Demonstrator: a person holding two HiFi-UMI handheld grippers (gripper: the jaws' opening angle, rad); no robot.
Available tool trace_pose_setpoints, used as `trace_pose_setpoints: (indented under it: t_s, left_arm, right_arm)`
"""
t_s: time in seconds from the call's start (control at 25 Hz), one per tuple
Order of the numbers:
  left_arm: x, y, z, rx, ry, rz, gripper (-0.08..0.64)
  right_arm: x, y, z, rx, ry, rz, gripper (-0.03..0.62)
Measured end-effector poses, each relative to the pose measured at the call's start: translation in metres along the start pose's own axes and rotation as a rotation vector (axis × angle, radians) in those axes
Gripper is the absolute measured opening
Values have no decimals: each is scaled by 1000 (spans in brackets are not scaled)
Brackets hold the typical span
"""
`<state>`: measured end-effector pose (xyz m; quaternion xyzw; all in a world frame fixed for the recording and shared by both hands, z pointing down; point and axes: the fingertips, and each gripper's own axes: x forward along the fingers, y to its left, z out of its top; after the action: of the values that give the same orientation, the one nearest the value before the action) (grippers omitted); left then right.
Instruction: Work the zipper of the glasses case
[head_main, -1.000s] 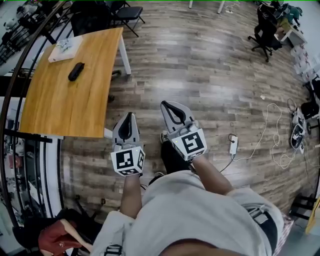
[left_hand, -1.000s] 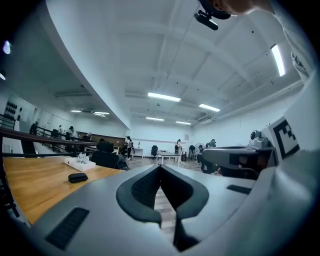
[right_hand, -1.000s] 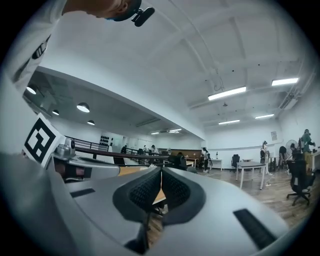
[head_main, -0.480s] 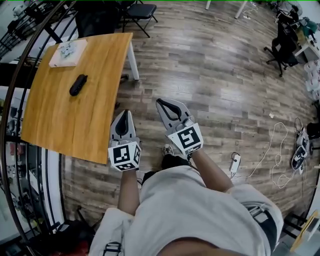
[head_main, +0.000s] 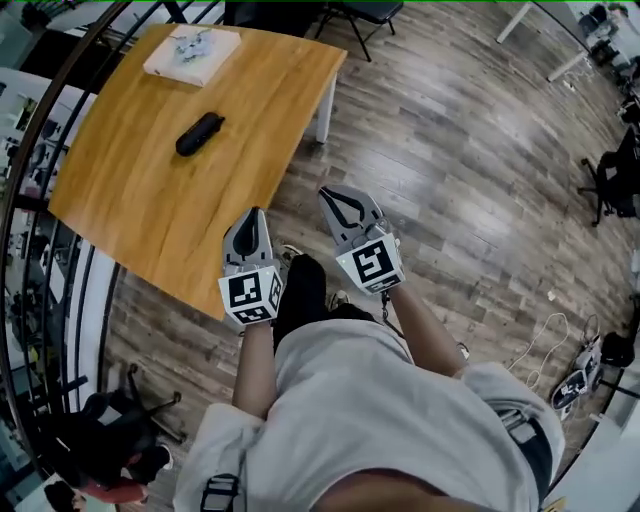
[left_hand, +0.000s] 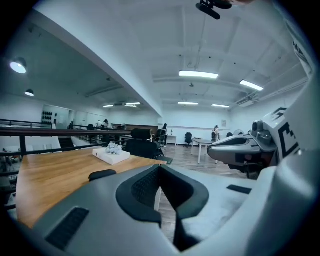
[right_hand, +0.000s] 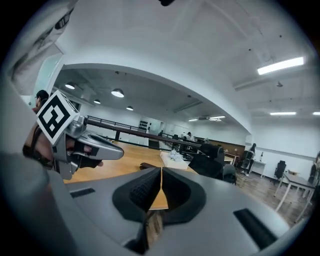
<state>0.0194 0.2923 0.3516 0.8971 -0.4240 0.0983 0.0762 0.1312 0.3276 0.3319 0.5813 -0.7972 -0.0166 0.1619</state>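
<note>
The black glasses case (head_main: 200, 133) lies zipped shut on the wooden table (head_main: 150, 210), far from both grippers. It also shows as a dark oblong in the left gripper view (left_hand: 102, 174) and in the right gripper view (right_hand: 147, 165). My left gripper (head_main: 254, 213) is held in the air over the table's near edge, its jaws shut and empty. My right gripper (head_main: 333, 192) hovers beside it over the floor, just off the table's corner, and is also shut with nothing in it.
A white box (head_main: 193, 55) with a small crumpled thing on top sits at the table's far end. A black railing (head_main: 40, 140) runs along the table's left side. Office chairs (head_main: 610, 180) stand on the wood floor, and cables (head_main: 545, 345) lie at the right.
The person has walked toward the table, so it and the case now sit nearer and more central. Both grippers stayed shut and side by side.
</note>
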Motion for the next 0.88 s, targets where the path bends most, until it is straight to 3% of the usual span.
trace_pose_setpoints:
  t_s: [0.32, 0.68, 0.88]
  left_arm:
    - [60, 96, -24, -55, 54, 145, 25]
    - [96, 183, -73, -133, 144, 223, 25]
    - [101, 208, -84, -173, 180, 263, 25]
  right_arm:
    - [131, 10, -6, -154, 77, 188, 28]
    - [249, 50, -30, -241, 165, 356, 28]
    - [289, 63, -35, -407, 193, 400, 29]
